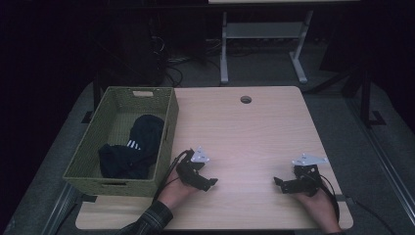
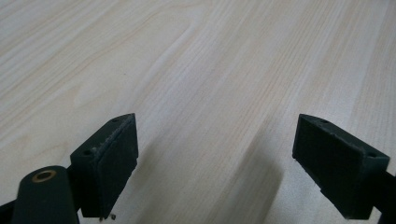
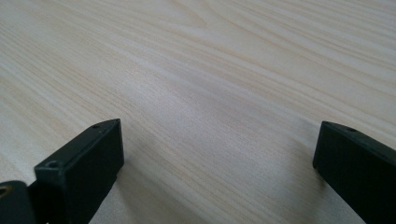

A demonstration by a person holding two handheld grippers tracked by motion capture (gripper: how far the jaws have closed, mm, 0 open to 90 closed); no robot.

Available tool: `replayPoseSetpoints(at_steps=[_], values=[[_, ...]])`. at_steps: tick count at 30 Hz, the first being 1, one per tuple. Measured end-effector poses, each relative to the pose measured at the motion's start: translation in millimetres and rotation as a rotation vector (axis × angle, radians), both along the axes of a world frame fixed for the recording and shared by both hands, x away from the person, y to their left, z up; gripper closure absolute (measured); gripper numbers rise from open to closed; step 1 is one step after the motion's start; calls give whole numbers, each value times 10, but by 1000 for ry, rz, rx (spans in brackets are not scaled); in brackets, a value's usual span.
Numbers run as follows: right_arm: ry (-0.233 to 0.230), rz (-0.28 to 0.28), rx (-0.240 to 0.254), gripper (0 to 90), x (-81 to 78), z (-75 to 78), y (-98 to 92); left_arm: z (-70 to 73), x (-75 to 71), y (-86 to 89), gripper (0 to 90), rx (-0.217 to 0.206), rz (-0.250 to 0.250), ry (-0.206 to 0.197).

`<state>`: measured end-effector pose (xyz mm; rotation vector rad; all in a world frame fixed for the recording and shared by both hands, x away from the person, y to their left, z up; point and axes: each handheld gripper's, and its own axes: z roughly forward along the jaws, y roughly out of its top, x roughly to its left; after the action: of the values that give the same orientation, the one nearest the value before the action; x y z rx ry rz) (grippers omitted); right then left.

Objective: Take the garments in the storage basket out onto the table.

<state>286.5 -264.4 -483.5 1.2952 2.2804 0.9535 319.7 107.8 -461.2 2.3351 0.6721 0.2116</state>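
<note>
A green woven basket (image 1: 169, 120) stands at the table's left edge with dark clothing (image 1: 134, 147) heaped inside, one piece showing white stripes. My left gripper (image 1: 209, 183) rests low over the table just right of the basket's front corner, held by a hand in a plaid sleeve. In the left gripper view its jaws stand wide apart, open (image 2: 217, 163), over bare wood. My right gripper (image 1: 280, 184) sits near the table's front right, pointing left. Its jaws are also open (image 3: 219, 163), with nothing between them.
The light wooden table (image 1: 244, 137) has a round cable hole (image 1: 245, 99) near its far edge. Beyond it, a grey desk frame (image 1: 262, 44) and cables lie on the dark floor. A cable trails from each gripper toward the front edge.
</note>
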Motion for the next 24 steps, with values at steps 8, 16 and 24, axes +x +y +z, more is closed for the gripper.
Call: replayPoseSetpoints(at_steps=[8,16,24], values=[[1,1,0,15,0,1,-1,80,38,26,141,-29,19,3],[0,0,0,14,0,0,0,118,35,17,141,-11,12,8],[0,1,0,14,0,1,-1,177,34,24,141,-23,18,18]])
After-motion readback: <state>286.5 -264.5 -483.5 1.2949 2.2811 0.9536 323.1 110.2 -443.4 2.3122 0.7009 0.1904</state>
